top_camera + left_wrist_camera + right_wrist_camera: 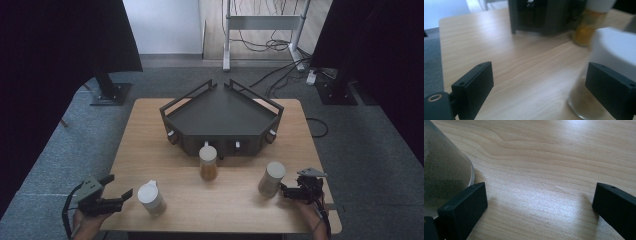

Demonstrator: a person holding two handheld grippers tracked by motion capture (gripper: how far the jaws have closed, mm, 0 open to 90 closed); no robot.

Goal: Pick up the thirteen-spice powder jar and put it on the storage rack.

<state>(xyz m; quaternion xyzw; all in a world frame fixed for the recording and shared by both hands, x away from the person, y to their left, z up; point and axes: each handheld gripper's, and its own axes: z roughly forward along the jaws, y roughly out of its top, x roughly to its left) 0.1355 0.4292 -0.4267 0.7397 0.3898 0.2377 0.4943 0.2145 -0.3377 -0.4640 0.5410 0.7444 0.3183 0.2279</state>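
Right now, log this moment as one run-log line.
left gripper: open, beside left jar | right gripper: open, beside right jar | middle jar: upright before rack

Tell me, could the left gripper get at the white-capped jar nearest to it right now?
Probably yes. The left gripper has open jaws aimed at the jar, with bare table between them and nothing in the way.

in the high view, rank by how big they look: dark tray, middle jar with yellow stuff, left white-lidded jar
1. dark tray, by far the largest.
2. left white-lidded jar and middle jar look alike; not ranked.
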